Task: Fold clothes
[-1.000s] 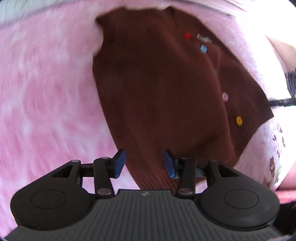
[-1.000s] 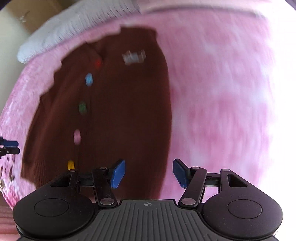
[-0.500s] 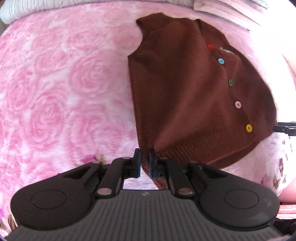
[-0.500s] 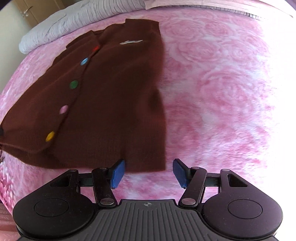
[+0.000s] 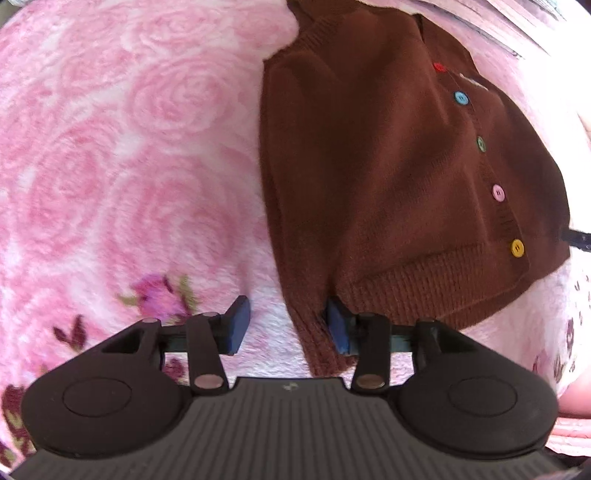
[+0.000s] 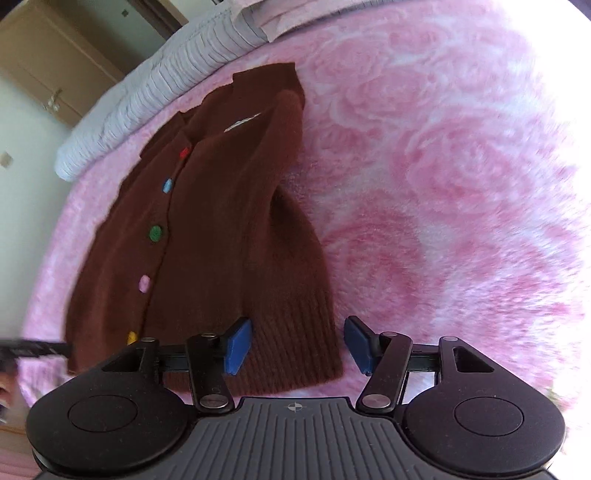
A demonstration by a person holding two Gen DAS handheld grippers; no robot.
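Observation:
A brown knitted cardigan (image 5: 388, 166) with a row of coloured buttons (image 5: 517, 247) lies flat on a pink rose-patterned blanket (image 5: 129, 166). My left gripper (image 5: 288, 326) hangs over its lower left corner. Its jaws are opening, and a ribbed sleeve cuff (image 5: 317, 343) lies between them against the right pad, not pinched. In the right wrist view the cardigan (image 6: 207, 240) stretches away to the upper left. My right gripper (image 6: 298, 345) straddles the ribbed cuff (image 6: 295, 343) at the cardigan's lower right. Its jaws are closing, the right pad still clear of the cloth.
A white ribbed quilt (image 6: 147, 110) and folded pink bedding (image 6: 295, 22) lie along the far edge of the bed, with a wooden cupboard (image 6: 44, 66) behind. Dark flower prints (image 5: 162, 295) mark the blanket's near edge. Open blanket (image 6: 461, 203) spreads to the right of the cardigan.
The left gripper shut half a second ago and now stands open again, lower down by the sleeve cuff. The right gripper's jaws have narrowed, and it has sunk and rolled over the cuff.

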